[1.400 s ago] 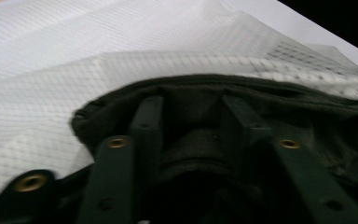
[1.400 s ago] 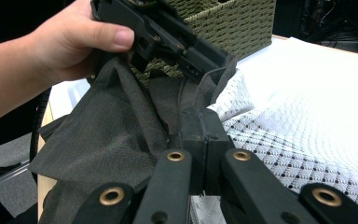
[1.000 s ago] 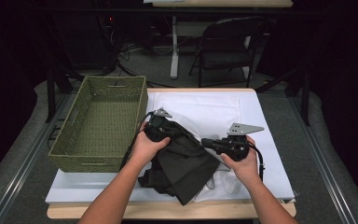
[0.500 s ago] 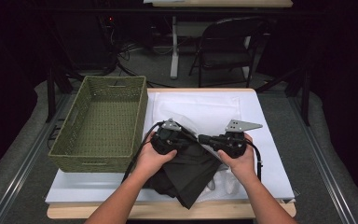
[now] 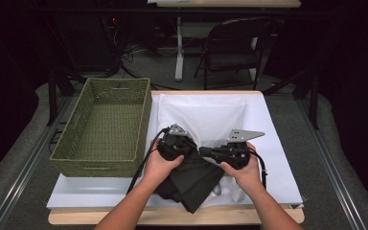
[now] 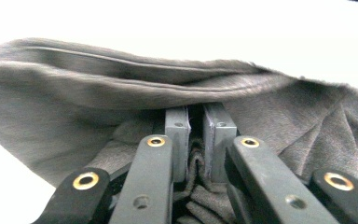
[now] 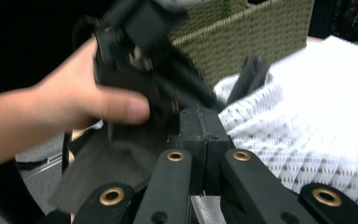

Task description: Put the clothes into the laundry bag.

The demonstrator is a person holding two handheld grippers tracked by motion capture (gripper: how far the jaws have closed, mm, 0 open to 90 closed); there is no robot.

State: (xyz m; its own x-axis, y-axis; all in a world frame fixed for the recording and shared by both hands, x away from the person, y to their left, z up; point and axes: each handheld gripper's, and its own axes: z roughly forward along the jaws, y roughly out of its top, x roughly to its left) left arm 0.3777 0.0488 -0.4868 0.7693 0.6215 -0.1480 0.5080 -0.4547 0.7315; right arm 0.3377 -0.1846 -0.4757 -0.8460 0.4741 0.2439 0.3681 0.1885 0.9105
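Since the earlier frames the left gripper has slid toward the right gripper and dipped, so the two now sit close together over the dark cloth, while the right one has kept its place.

That cloth lies bunched on the near middle of the tabletop, partly on a white mesh fabric spread over a white sheet. Its lower corner hangs toward the near edge. In the left gripper view the jaws stand nearly together with a bunched fold of the cloth pinched between the pads, and a broad flap of it drapes across above them. In the right gripper view the jaws are pressed fully together with a strip of the mesh fabric caught at their base, and the dark cloth lies against their left side; the left hand and its gripper show blurred just beyond.

A green woven basket stands on the left of the tabletop, just beside the left hand. The right hand rests over the mesh fabric. A chair stands beyond the tabletop.
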